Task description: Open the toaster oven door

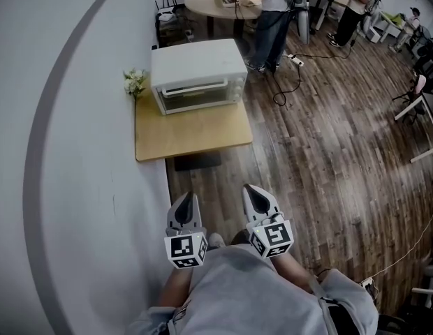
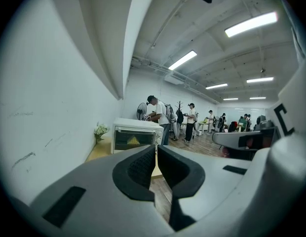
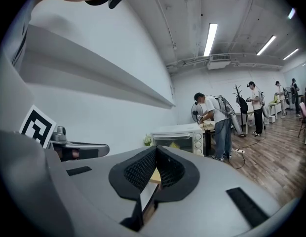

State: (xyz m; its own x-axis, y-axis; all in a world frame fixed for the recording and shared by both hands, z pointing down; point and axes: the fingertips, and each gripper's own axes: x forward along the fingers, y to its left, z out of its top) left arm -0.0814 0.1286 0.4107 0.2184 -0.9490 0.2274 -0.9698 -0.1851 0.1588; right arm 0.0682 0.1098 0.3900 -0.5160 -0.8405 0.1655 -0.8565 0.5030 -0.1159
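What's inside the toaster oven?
Through the shut glass door of the toaster oven, something yellow shows; what it is and the rest of the interior can't be made out.

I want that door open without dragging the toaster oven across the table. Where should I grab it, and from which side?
Take the long bar handle along the top edge of the toaster oven door. Come in from the front, the side facing you, one jaw above the bar, one below. The bar lies level at the top, so the door probably swings down.
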